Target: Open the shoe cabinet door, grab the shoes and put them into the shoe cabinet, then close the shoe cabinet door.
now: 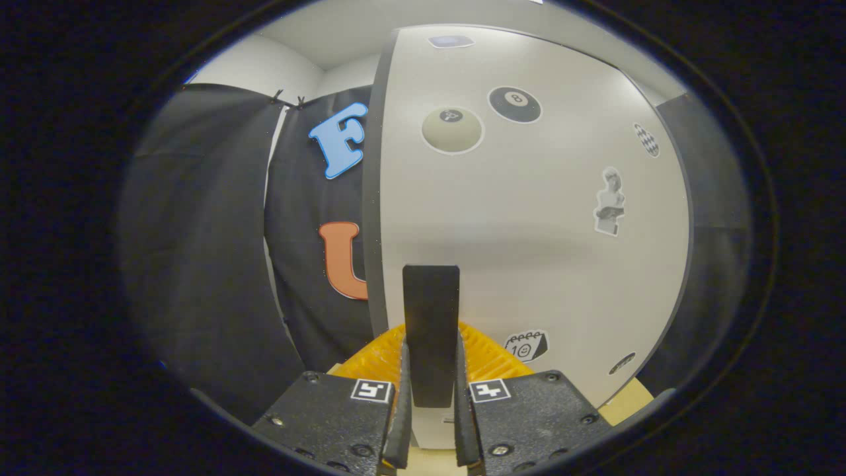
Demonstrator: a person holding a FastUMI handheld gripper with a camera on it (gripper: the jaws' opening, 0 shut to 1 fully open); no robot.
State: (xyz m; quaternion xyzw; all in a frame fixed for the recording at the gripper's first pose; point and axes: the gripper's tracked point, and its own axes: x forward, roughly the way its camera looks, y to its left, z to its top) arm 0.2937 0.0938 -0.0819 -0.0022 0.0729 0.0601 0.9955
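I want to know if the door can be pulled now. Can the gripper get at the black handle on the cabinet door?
Probably yes: the gripper already has the handle between its fingers, which look closed against its sides, and nothing stands between them on the cabinet door.

tan surface [624, 403] | shoe cabinet [529, 251], yellow ribbed piece [377, 357] | fingers [398, 423] grip handle [431, 317]
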